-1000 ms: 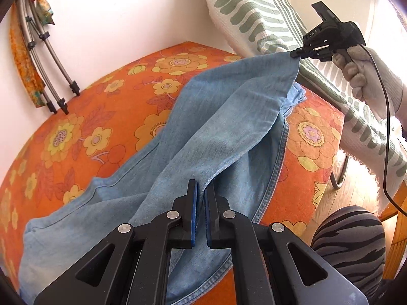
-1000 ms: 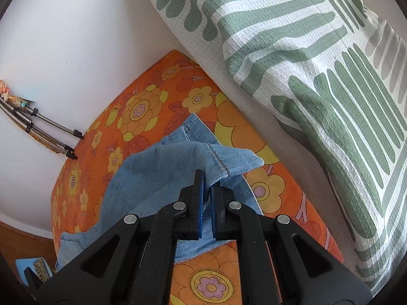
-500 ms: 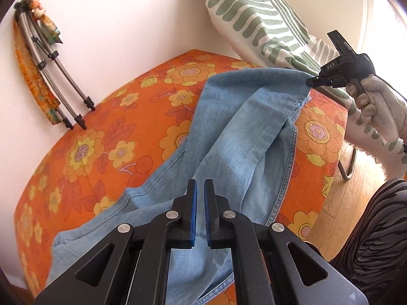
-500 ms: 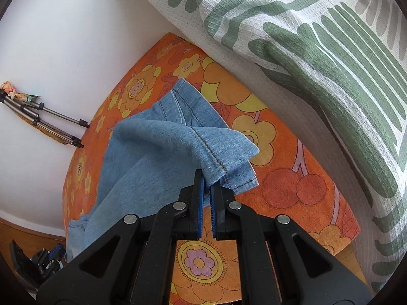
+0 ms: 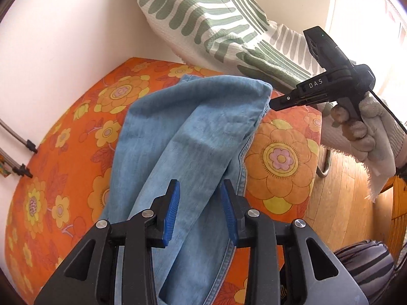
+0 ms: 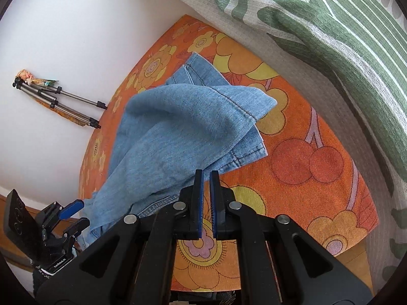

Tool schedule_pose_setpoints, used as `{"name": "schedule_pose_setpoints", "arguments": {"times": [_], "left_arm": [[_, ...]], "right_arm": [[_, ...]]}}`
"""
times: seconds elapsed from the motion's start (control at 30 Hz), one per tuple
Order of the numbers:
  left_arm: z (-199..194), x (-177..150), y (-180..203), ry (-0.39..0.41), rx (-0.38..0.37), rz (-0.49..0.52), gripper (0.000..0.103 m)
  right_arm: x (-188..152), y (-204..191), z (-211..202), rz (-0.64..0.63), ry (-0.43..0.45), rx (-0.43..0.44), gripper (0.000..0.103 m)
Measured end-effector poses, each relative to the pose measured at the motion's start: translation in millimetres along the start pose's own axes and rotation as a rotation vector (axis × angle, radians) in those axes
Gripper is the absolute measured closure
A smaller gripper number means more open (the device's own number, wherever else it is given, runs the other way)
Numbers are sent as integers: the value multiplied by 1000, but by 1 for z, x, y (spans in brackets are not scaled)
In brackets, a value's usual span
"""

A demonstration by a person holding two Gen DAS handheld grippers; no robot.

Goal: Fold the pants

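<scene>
Orange flowered cover (image 5: 279,157) under pants (image 5: 183,137) — white wall (image 5: 63,38), wooden floor (image 5: 340,203).

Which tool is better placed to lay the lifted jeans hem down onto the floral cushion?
Right. The right tool is shut on the jeans hem, holding it raised over the floral cushion. The left tool has just been opening; denim lies between its pads, ungripped.
</scene>
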State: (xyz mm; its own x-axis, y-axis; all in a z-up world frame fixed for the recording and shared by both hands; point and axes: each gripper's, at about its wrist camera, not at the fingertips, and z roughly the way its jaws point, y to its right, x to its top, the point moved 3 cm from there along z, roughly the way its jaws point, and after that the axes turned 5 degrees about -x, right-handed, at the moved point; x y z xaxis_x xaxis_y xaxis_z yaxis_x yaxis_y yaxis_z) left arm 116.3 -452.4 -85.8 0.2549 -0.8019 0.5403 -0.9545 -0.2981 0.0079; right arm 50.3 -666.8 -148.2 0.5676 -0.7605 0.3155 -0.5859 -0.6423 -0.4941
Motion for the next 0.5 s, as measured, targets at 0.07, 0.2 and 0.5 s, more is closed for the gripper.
{"name": "schedule_pose_setpoints", "arguments": {"times": [0.07, 0.2, 0.5], "left_arm": [[15, 12, 9, -2, -19, 20, 70], [41, 34, 32, 0, -80, 74, 59], [110, 59, 48, -28, -107, 136, 50]], "right_arm": [[5, 2, -6, -10, 22, -10, 98], [25, 2, -26, -49, 84, -18, 81], [79, -11, -38, -142, 132, -62, 61]]}}
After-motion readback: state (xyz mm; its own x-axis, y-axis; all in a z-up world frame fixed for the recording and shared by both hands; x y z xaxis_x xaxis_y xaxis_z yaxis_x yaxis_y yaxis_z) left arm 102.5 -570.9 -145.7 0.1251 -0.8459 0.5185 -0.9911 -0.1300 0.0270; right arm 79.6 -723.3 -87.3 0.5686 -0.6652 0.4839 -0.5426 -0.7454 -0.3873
